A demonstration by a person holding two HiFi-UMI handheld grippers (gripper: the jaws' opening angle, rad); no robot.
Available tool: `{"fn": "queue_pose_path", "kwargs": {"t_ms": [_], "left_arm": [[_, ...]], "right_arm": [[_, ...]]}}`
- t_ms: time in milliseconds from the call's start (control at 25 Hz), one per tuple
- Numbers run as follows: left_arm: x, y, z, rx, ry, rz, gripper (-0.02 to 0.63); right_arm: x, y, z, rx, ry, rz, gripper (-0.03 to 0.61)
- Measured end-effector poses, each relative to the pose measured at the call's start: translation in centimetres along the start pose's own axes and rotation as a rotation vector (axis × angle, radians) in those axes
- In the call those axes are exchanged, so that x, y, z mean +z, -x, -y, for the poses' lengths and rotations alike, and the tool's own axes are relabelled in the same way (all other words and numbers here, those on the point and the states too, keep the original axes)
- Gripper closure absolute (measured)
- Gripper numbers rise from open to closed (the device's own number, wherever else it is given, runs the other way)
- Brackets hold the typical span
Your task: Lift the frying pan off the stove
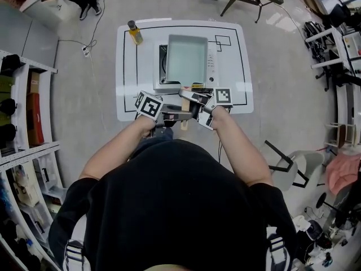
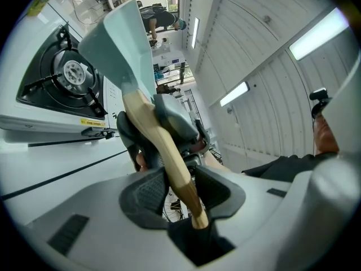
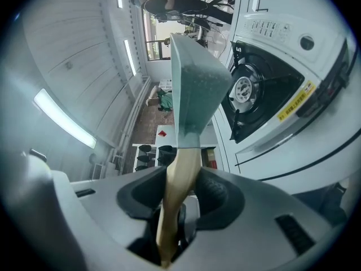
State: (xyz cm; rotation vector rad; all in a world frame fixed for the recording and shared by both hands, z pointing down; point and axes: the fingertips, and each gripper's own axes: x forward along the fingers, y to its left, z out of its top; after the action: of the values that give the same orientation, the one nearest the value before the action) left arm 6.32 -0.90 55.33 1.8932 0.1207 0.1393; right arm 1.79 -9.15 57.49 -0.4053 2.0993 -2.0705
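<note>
Over the white single-burner gas stove [image 1: 211,66] on the white desk [image 1: 127,89], the pale-green square frying pan [image 1: 186,58] seems to hang clear of the grate. The jaws of the left gripper [image 2: 179,188] and the right gripper [image 3: 179,192] each pinch its tan wooden handle [image 2: 161,143].

The white table [image 1: 127,97] carries a stove [image 1: 211,66] and a bottle [image 1: 135,33].
</note>
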Motion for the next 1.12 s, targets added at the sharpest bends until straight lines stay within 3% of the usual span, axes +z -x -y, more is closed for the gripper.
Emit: {"fn": "queue_pose_path", "kwargs": {"t_ms": [1120], "left_arm": [[-1.9,-0.6,1.8,-0.004,-0.026,0.011,0.463]], "right_arm": [[-2.2,0.9,-1.3,0.015,0.024,-0.011,0.427]]}}
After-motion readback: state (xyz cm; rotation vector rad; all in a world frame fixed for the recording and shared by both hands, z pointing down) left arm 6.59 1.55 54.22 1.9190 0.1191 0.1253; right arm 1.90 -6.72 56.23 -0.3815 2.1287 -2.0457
